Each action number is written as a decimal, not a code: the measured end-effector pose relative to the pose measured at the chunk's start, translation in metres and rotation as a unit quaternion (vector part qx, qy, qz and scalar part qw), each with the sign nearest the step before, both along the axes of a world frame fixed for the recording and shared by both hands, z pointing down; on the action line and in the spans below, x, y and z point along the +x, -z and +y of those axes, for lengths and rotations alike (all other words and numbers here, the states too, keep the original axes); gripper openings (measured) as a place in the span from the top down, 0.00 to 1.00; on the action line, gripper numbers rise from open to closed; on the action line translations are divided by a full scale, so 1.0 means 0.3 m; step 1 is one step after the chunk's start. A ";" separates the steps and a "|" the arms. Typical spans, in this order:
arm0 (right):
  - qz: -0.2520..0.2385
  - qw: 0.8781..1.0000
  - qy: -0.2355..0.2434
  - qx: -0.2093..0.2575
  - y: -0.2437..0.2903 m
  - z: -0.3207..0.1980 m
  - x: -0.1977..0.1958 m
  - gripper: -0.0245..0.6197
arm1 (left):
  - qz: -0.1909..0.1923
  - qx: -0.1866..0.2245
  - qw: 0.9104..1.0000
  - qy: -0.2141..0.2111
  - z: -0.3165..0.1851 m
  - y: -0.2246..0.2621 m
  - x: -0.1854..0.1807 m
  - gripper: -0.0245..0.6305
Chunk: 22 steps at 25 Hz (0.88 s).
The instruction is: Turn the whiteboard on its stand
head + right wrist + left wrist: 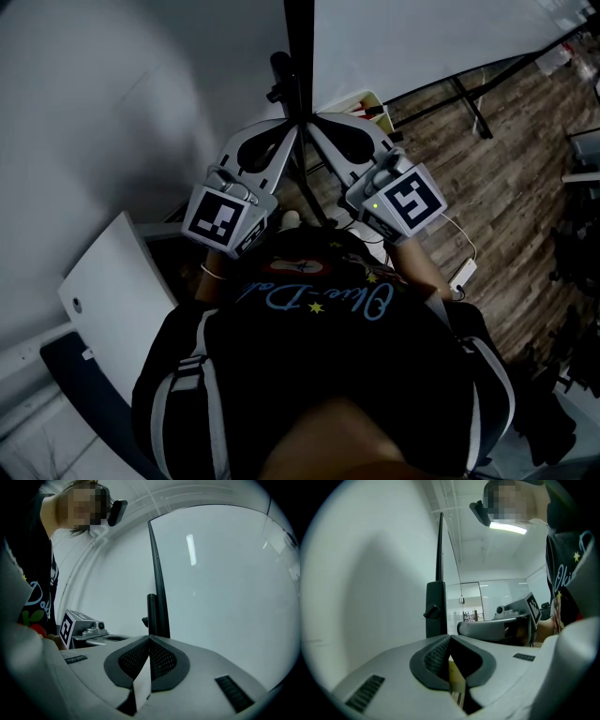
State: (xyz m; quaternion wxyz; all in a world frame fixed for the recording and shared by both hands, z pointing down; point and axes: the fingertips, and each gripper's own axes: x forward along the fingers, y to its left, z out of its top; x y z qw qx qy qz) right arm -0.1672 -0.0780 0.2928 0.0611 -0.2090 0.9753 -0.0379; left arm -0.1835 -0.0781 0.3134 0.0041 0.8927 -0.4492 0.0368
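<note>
Whiteboard (422, 37) stands edge-on, its dark edge rising between left tongs (449, 636) and right tongs (150, 638), both clenched, seemingly empty. Open wood floor (506, 197) lies right; stand (279, 73) mostly hidden.

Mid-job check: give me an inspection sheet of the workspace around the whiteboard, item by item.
Surface: wood-pattern floor; no table in view.
Job's things: whiteboard upright, seen edge-on from above; stand post with a knob beside its edge.
Clutter: white panel at lower left; small unclear item at the board's foot.
Grippers: left gripper jaws together at the tips; right gripper likewise; both tips near the board's edge, contact unclear.
Cables: white cable running to a small white box.
Surroundings: white wall; dark equipment at the right edge.
</note>
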 end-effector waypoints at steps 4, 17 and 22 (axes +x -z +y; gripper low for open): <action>0.000 1.000 -0.001 0.002 0.003 -0.005 0.011 0.92 | 0.005 0.000 1.000 -0.002 0.001 0.008 0.003 0.93; 0.000 1.000 -0.002 0.004 0.001 -0.016 0.028 0.93 | 0.003 0.000 1.000 -0.010 0.004 0.012 0.025 0.93; 0.007 1.000 0.000 0.003 -0.010 -0.018 0.027 0.93 | 0.003 0.001 1.000 -0.012 -0.001 0.013 0.030 0.93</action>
